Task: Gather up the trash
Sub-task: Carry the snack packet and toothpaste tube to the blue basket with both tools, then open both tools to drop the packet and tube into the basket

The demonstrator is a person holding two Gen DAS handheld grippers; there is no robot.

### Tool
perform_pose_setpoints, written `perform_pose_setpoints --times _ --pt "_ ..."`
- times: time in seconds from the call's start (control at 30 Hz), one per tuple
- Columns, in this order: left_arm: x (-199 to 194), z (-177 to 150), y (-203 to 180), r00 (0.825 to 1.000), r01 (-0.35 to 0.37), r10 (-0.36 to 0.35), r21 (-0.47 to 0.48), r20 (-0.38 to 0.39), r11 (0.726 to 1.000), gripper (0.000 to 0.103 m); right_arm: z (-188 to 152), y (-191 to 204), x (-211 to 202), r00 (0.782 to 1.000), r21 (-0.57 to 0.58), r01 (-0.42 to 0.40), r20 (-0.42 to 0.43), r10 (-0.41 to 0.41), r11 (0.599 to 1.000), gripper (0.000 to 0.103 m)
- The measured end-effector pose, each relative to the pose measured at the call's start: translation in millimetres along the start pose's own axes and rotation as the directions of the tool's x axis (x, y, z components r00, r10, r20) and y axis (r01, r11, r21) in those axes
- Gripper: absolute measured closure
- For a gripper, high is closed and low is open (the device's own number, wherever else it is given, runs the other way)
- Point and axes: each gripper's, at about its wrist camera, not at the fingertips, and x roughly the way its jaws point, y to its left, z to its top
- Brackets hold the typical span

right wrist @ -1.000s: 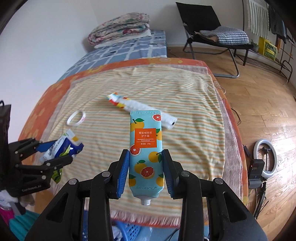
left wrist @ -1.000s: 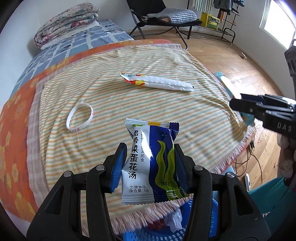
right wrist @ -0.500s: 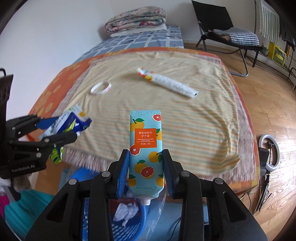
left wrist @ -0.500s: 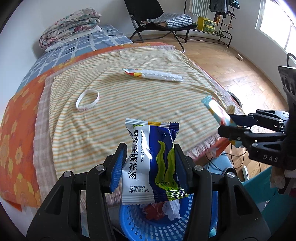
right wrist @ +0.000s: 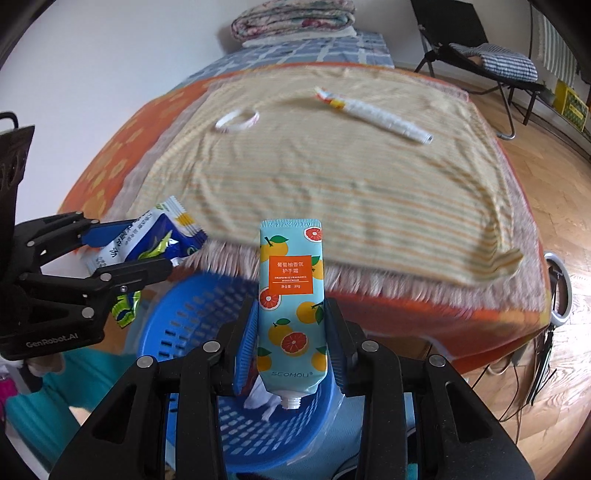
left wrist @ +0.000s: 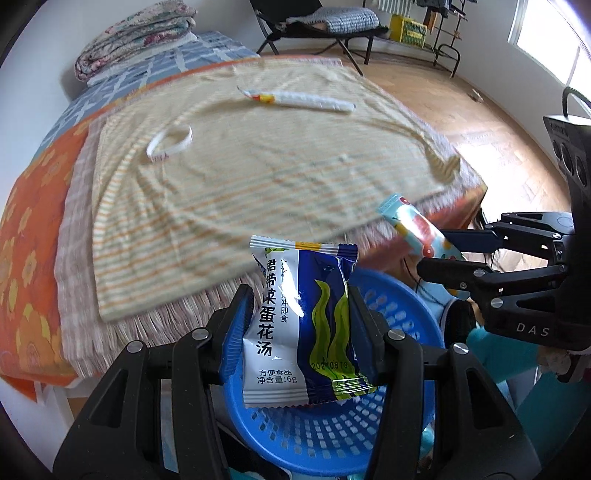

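My left gripper [left wrist: 301,325] is shut on a blue and white soup packet [left wrist: 303,325], held over a blue plastic basket [left wrist: 332,439] on the floor by the bed. My right gripper [right wrist: 291,343] is shut on a light blue hand cream tube [right wrist: 291,295] printed with citrus fruit, cap end down, above the same blue basket [right wrist: 192,325]. Each gripper shows in the other's view: the right gripper [left wrist: 439,254] with the tube [left wrist: 413,229], the left gripper [right wrist: 147,247] with the packet [right wrist: 147,243]. A white wrapper [left wrist: 299,99] and a white ring [left wrist: 170,142] lie on the striped blanket [left wrist: 258,177].
Crumpled white paper [right wrist: 266,400] lies in the basket. The bed's fringed edge [right wrist: 369,288] runs just behind the basket. A folded quilt [left wrist: 133,33] sits at the bed's far end. A black folding chair [right wrist: 476,48], a ring light [right wrist: 559,288] and cables stand on the wood floor.
Both grippers have drawn back from over the bed and sunk, so the blue basket now lies under them. Each keeps its hold on its item.
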Motion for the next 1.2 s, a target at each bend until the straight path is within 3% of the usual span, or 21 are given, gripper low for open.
perform_pose_setpoints --times 0.57,1.2 --pt "24.7 -64.5 7.6 0.993 0.002 -0.009 -0.056 -0.122 0.998 0.052 -37.8 22.5 26.1 0.996 -0.048 -0.027 -0.092 0.023 0.998 0.069" --pt "34.9 -70.2 5.0 0.989 0.002 -0.009 -0.043 -0.15 0.999 0.05 -46.5 24.0 44.0 0.987 -0.036 -0.038 -0.159 0.032 0.999 0.069"
